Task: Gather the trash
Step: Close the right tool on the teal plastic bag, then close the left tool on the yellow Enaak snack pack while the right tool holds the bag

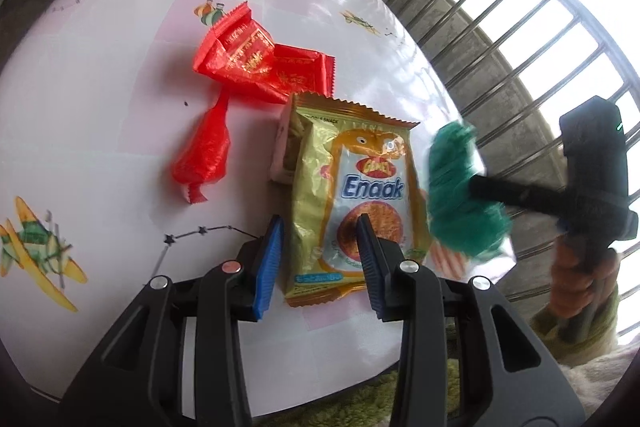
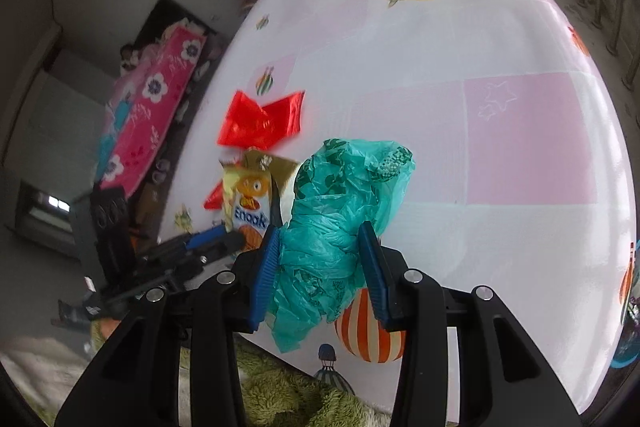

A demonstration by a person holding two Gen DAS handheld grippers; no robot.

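A gold "Enaak" snack packet (image 1: pixel 352 203) lies on the white table (image 1: pixel 100 99); my left gripper (image 1: pixel 320 227) is open with its blue pads on either side of the packet's near end. Red wrappers (image 1: pixel 256 63) and a twisted red wrapper (image 1: pixel 204 155) lie beyond it. My right gripper (image 2: pixel 320 239) is shut on a crumpled green plastic bag (image 2: pixel 340 211), held over the table's near edge; the bag also shows in the left wrist view (image 1: pixel 456 187). The right wrist view shows the Enaak packet (image 2: pixel 250 199), the red wrappers (image 2: pixel 260 121) and the left gripper (image 2: pixel 212 241).
The table (image 2: pixel 480 131) carries a printed pink-and-white cloth. A metal railing (image 1: pixel 520 39) stands beyond its far right side. A green fluffy rug (image 2: pixel 288 395) lies under the near edge. A pink flowered mat (image 2: pixel 156 99) lies on the floor at left.
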